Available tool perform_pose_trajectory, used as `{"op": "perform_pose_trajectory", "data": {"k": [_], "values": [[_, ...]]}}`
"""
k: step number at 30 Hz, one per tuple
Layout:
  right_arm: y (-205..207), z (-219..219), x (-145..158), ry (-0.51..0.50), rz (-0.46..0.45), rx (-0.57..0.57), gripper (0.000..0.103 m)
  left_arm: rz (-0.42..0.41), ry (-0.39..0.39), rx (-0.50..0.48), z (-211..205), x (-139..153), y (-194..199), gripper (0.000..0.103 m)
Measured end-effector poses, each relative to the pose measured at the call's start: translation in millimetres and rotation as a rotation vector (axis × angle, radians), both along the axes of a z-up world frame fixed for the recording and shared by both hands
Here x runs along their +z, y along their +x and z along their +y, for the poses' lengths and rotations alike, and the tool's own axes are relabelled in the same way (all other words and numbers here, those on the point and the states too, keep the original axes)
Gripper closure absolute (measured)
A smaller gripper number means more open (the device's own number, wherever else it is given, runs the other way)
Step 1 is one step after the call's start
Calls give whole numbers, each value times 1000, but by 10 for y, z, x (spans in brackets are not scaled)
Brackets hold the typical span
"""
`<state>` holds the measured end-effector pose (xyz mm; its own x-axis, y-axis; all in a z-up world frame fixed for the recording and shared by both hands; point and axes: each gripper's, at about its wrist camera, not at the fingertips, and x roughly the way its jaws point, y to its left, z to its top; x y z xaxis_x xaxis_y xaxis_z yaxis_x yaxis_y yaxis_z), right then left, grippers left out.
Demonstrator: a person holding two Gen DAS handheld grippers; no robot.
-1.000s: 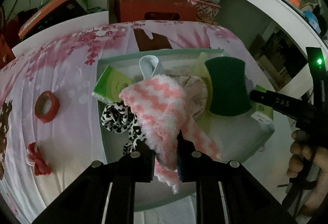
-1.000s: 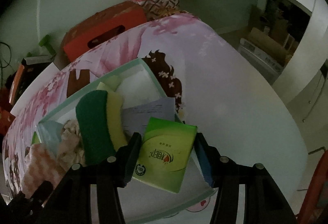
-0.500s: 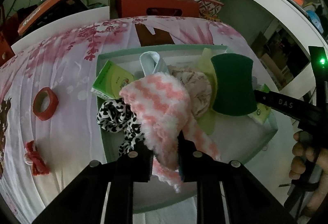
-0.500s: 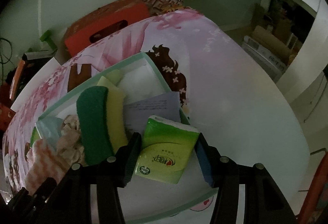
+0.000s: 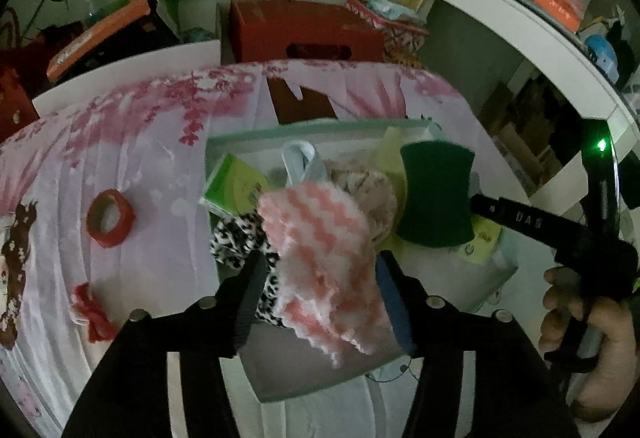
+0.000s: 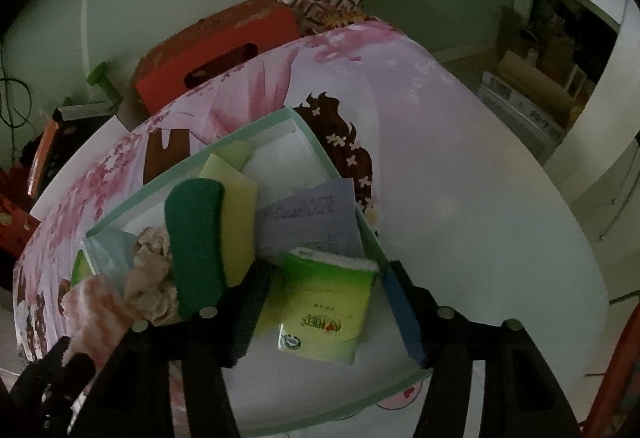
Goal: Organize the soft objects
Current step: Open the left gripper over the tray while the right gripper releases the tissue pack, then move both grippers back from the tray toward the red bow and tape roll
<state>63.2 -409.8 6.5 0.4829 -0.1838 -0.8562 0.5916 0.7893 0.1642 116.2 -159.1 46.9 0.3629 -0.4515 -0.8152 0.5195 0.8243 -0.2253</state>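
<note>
Left gripper: jaws just spread, releasing the fluffy pink-and-white zigzag cloth, now loose between them in the mint-rimmed white box.
Right gripper: jaws just widened off the green tissue packet; both deposits judged done.

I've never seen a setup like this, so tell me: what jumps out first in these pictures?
The pink-and-white fluffy cloth draws the eye first, lying between the just-opened jaws of the left gripper over the mint-rimmed box. Beside it a green sponge stands on edge among the box's pile. In the right wrist view, a green tissue pack lies loose between the right gripper's just-widened jaws.
</note>
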Motion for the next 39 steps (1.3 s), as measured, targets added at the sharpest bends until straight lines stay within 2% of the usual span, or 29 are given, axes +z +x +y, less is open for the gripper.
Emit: {"op": "perform_pose_trajectory", "data": {"k": [4,7,18,20,22,24,26,28,39], "values": [[-25,12,86,-10,-24,-1,36,-34,-11,31,106,117,24,35],[-36,48,166,-22,-45,6,35,-51,-7,62,186,144,66,35],[-3,167,285,-44,-71,40,35,-5,29,156,333,-45,242,32],[-11,196,319,-48,-86,44,29,0,40,170,355,-74,260,15],[-12,218,350,-54,-100,46,17,2,42,187,384,-97,279,11],[-4,242,363,-59,-104,52,13,6,49,202,405,-117,298,11],[17,270,362,-61,-104,64,8,12,55,211,416,-137,313,3],[40,293,353,-60,-105,76,0,14,56,214,428,-143,318,2],[60,331,364,-67,-121,87,0,8,59,218,439,-124,314,2]]}}
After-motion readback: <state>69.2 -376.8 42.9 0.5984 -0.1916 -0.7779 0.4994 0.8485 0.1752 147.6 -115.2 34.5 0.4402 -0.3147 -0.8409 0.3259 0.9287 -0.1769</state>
